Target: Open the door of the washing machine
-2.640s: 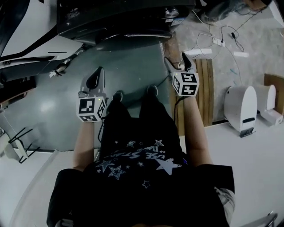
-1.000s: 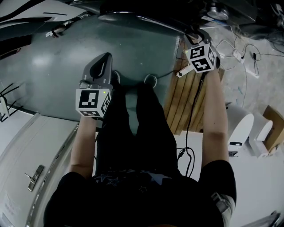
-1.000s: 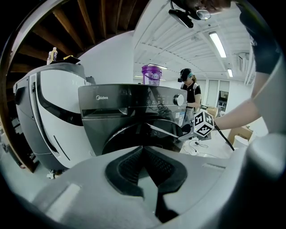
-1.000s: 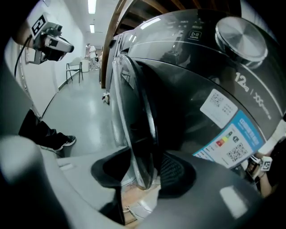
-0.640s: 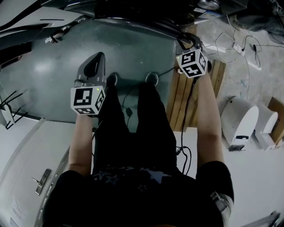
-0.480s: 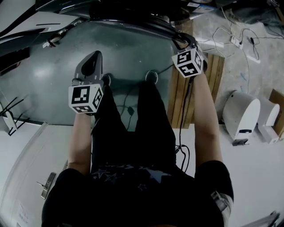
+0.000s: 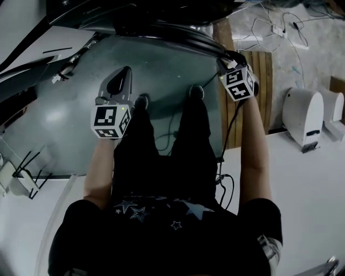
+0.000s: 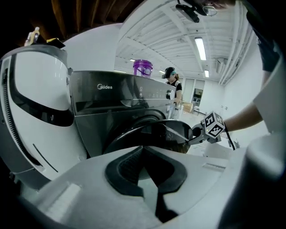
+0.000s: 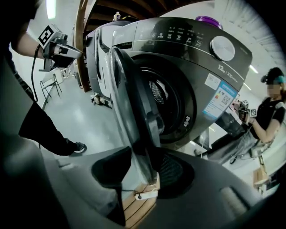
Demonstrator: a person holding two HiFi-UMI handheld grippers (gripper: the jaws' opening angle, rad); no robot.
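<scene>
The dark grey washing machine stands ahead, at the top of the head view. Its round door stands swung out from the drum opening. My right gripper is shut on the door's free edge, which runs up between the two black pads. From above, this gripper sits at the right end of the door's curved rim. The left gripper view shows it at the door too. My left gripper hangs apart to the left, shut and holding nothing.
Wooden planks lie on the floor to the right, with white appliances and cables with a power strip beyond. A purple bucket stands on the machine. A white machine is at its left. Another person stands behind.
The right gripper has stayed on the door's edge while the door swung further out. The left gripper has shifted a little, still shut and holding nothing.
</scene>
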